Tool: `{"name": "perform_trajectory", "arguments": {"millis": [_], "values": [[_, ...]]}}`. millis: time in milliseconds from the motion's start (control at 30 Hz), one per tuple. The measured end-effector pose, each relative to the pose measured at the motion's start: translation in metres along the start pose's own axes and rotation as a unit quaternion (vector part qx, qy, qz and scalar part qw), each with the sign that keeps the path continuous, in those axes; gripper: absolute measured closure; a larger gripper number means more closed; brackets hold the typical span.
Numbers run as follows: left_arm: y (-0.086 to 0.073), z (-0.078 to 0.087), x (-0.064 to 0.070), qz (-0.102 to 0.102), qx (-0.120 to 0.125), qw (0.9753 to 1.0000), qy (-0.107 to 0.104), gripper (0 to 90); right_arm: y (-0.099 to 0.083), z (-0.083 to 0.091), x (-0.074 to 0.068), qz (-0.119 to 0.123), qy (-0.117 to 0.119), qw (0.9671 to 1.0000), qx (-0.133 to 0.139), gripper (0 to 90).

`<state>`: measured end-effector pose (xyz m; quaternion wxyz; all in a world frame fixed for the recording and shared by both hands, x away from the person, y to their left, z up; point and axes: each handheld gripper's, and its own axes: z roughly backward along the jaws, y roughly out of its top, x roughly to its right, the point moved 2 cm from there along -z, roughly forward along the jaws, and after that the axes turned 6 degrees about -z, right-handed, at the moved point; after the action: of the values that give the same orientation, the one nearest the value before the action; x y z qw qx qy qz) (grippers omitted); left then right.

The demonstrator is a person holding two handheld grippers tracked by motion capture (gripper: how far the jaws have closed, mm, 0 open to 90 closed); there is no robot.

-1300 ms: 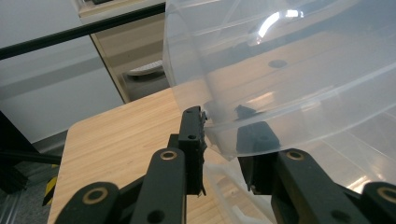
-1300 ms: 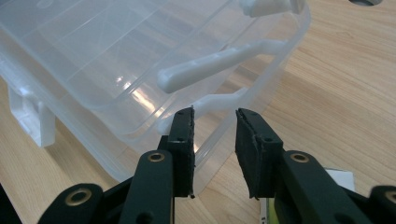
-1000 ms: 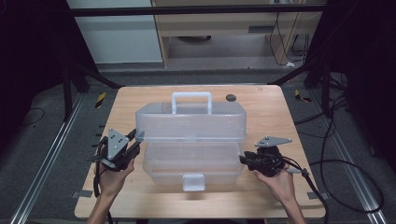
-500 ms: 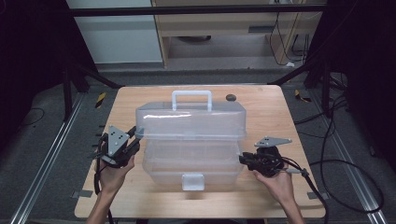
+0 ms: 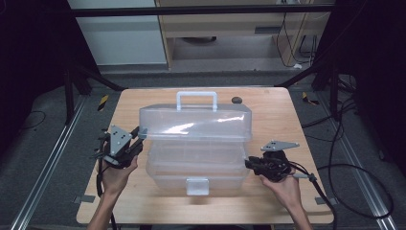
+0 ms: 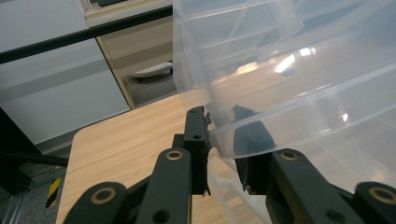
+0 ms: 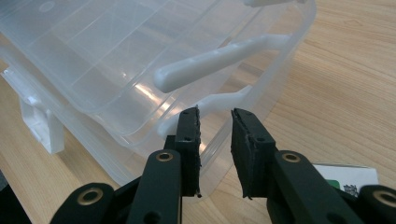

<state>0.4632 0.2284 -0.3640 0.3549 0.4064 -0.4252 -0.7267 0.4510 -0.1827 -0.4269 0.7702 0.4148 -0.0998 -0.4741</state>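
Clamping the lid (image 5: pixel 194 122) edge of the clear box (image 5: pixel 196 165), the left gripper (image 6: pixel 219 135) is raising it partway. Beside the box's right end, the right gripper (image 7: pixel 215 128) is waiting unclenched; full opening is remaining.

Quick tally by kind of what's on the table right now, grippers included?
Clear plastic toolbox, lid raised: 1
Small dark round object by the far edge: 1
Grippers: 2, left gripper with its jaws around the lid's edge, right gripper at the box's side
Total: 4
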Motion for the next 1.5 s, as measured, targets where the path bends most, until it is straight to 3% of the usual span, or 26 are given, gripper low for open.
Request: {"name": "perform_trajectory", "arguments": {"millis": [433,1500], "values": [[0.006,-0.004,-0.005,0.008,0.000,1.0000,-0.005,75.2,0.000,0.000,0.000,0.001,-0.001,1.0000,-0.001,72.9],[0.030,-0.021,-0.017,0.017,0.012,0.9996,0.017,75.8,0.001,0.001,0.001,0.006,-0.005,1.0000,-0.001,74.0]]}}
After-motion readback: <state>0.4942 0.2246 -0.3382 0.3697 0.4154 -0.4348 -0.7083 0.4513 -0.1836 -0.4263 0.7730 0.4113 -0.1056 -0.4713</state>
